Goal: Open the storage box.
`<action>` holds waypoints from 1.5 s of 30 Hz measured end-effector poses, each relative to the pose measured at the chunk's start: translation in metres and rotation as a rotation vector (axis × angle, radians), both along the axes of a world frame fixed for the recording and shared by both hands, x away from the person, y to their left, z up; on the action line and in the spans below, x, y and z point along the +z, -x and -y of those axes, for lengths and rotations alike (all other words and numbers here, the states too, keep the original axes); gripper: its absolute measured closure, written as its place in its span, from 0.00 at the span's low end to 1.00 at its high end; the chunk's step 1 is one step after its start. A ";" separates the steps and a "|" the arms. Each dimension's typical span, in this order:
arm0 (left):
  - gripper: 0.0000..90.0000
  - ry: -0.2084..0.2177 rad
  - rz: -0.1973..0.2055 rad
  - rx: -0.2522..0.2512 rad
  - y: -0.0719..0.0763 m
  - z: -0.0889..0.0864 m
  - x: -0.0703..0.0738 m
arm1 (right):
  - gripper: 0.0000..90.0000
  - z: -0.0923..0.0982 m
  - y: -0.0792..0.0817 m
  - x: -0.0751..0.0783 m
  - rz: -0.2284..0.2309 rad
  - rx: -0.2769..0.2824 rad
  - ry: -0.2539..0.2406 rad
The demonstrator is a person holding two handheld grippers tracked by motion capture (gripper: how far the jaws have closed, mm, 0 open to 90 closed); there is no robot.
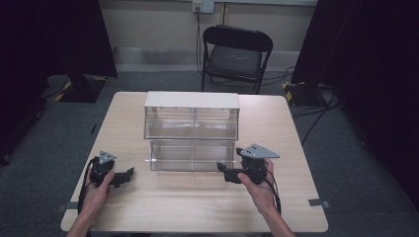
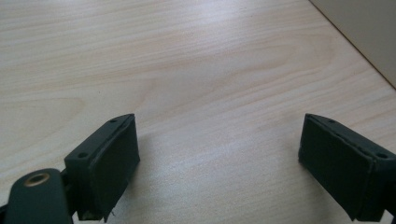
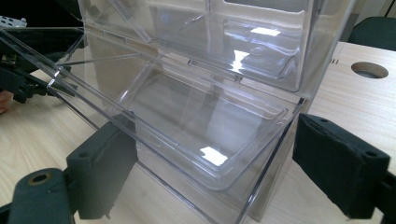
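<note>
High view: a pale wooden surface (image 1: pixel 197 197) takes up the middle of a grey-carpeted room, with dark curtains at both sides. A black folding chair (image 1: pixel 236 54) stands behind it, well apart from anything on top.

At the centre of the surface sits a clear plastic bin unit (image 1: pixel 191 132) with a white top, two tiers high. Its lower bin (image 3: pixel 201 130) is tipped open toward the person, and both tiers look empty. The plastic appears thin, stiff and glossy, so the unit is probably light, slippery to grasp and liable to slide or crack if squeezed hard. The lower bin's front lip looks like the natural place to take hold; a second hold on the frame would likely steady it.

The right claw (image 1: pixel 225 173) is held in the person's right hand (image 1: pixel 259 190), just beside the unit's lower front corner on that side. In the right gripper view its jaws stand wide apart with the open bin between and beyond them, gripping nothing.

The left claw (image 1: pixel 126 176), in the left hand (image 1: pixel 96 190), hovers near the front left of the surface, apart from the unit. In the left gripper view its jaws are spread wide over bare wood.

A round cable hole (image 3: pixel 369 70) pierces the surface beyond the unit. Nothing stands between either claw and the unit.
</note>
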State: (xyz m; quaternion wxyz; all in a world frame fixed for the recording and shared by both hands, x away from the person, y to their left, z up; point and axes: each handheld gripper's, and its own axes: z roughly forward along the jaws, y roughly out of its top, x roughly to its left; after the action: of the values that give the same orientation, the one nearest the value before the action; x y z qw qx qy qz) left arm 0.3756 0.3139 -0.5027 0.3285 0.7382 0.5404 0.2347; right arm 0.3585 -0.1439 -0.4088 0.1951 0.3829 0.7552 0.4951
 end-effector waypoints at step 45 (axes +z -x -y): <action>0.13 -0.001 0.000 -0.003 0.000 0.000 0.000 | 0.16 -0.003 -0.007 0.010 -0.001 -0.033 -0.030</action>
State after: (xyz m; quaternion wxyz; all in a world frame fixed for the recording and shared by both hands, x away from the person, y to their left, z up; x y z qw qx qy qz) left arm 0.3753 0.3139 -0.5027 0.3285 0.7391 0.5394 0.2343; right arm 0.3655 -0.1412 -0.3991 0.1968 0.3983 0.7414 0.5029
